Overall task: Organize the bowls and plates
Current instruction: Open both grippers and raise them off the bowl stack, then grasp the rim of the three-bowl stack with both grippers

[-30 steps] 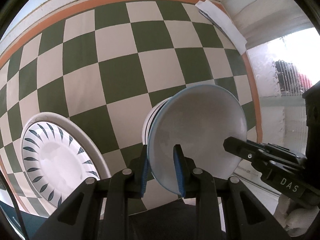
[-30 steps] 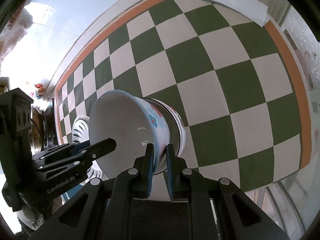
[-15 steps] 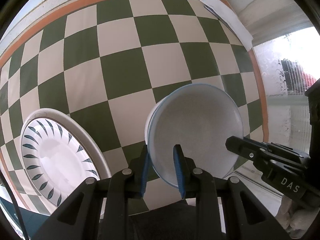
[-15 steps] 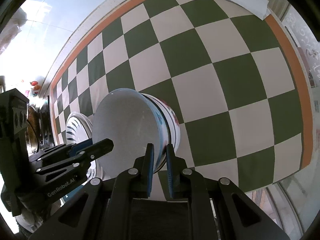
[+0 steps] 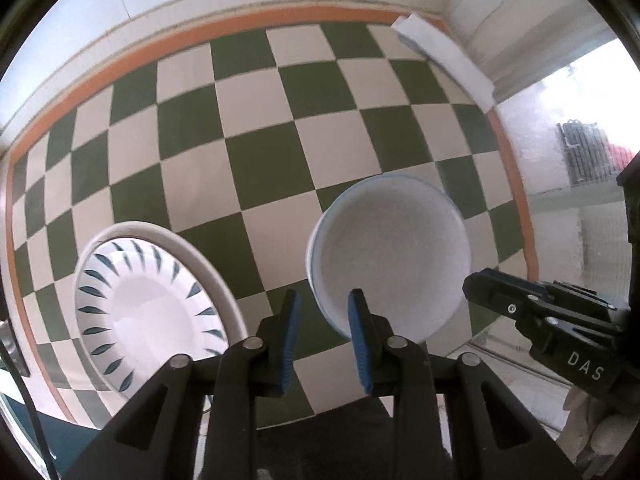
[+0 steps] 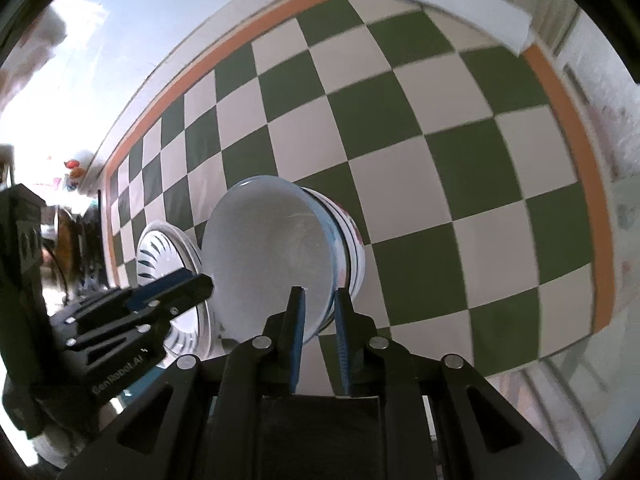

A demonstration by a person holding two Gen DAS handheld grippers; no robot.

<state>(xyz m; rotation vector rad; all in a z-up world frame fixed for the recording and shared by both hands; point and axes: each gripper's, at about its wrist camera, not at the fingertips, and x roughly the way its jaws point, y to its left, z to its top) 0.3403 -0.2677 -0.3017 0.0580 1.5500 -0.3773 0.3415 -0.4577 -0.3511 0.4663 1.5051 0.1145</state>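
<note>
A white bowl with a thin blue rim (image 5: 388, 256) sits nested in a stack of bowls on the green-and-white checked cloth. Its near rim lies between the blue pads of my left gripper (image 5: 323, 304), whose jaws are opening and no longer press on it. In the right wrist view the same bowl (image 6: 272, 248) rests in a patterned bowl (image 6: 354, 252). My right gripper (image 6: 319, 304) straddles its rim, jaws opening, pads clear of it. A white plate with dark blue leaf marks (image 5: 148, 304) lies to the left of the stack.
A folded white paper (image 5: 444, 60) lies at the far right corner of the cloth. The cloth's orange border (image 5: 516, 200) marks the table's right side, with frosted glass beyond. Dark clutter (image 6: 68, 232) stands past the table's left end.
Both grippers' jaws have widened off the bowl's rim. The bowl, tilted before, now sits level in the stack. Both grippers have lifted slightly.
</note>
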